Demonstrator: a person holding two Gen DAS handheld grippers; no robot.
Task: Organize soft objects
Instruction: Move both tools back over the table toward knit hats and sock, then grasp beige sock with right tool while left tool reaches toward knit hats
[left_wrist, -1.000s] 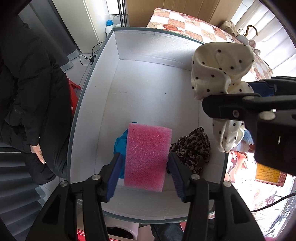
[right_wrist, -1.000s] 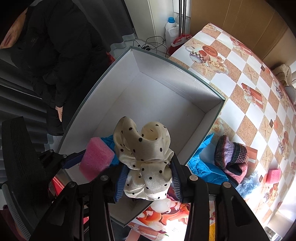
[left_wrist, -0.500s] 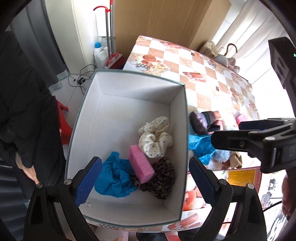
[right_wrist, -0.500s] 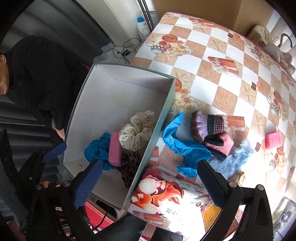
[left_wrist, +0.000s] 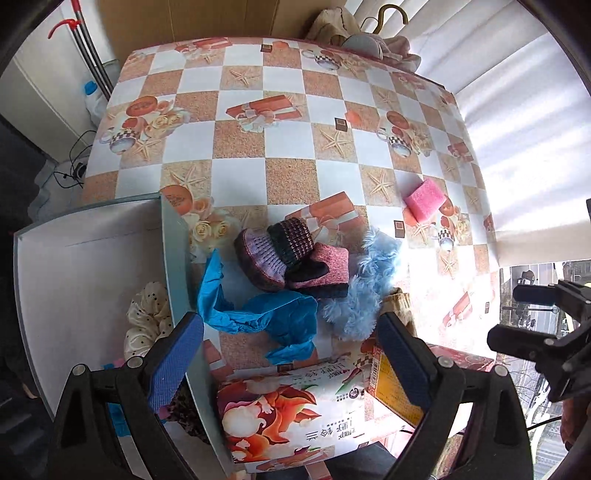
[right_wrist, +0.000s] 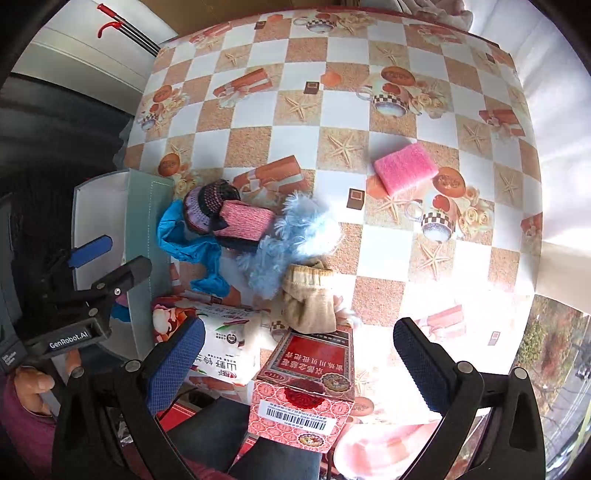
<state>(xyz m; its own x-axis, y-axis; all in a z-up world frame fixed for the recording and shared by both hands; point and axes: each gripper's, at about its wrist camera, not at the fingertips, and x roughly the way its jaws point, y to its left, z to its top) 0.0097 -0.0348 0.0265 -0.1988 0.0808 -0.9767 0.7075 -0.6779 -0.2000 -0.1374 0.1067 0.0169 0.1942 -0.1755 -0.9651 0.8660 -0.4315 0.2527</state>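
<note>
Grippers first: the left gripper (left_wrist: 290, 354) and right gripper (right_wrist: 299, 354) both hang released, nothing between their jaws, which have just been opening. Beneath them lie two printed cartons. At the left, the white box (left_wrist: 92, 236) holds a polka-dot scrunchie (left_wrist: 146, 317), seen only from the left wrist. On the checkered surface (right_wrist: 340, 74) beyond: one blue cloth (left_wrist: 258, 317), one knitted bundle (right_wrist: 225, 216), one fluffy blue piece (right_wrist: 295, 236), and farther off, one pink sponge (right_wrist: 404, 168). Only the right wrist shows a beige sock (right_wrist: 310, 299).

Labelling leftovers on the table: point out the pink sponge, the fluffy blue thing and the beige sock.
pink sponge (right_wrist: 405, 168), right wrist view, middle of its top face
fluffy blue thing (right_wrist: 295, 236), right wrist view, middle of the fur
beige sock (right_wrist: 310, 301), right wrist view, middle of the bunched fabric
</note>
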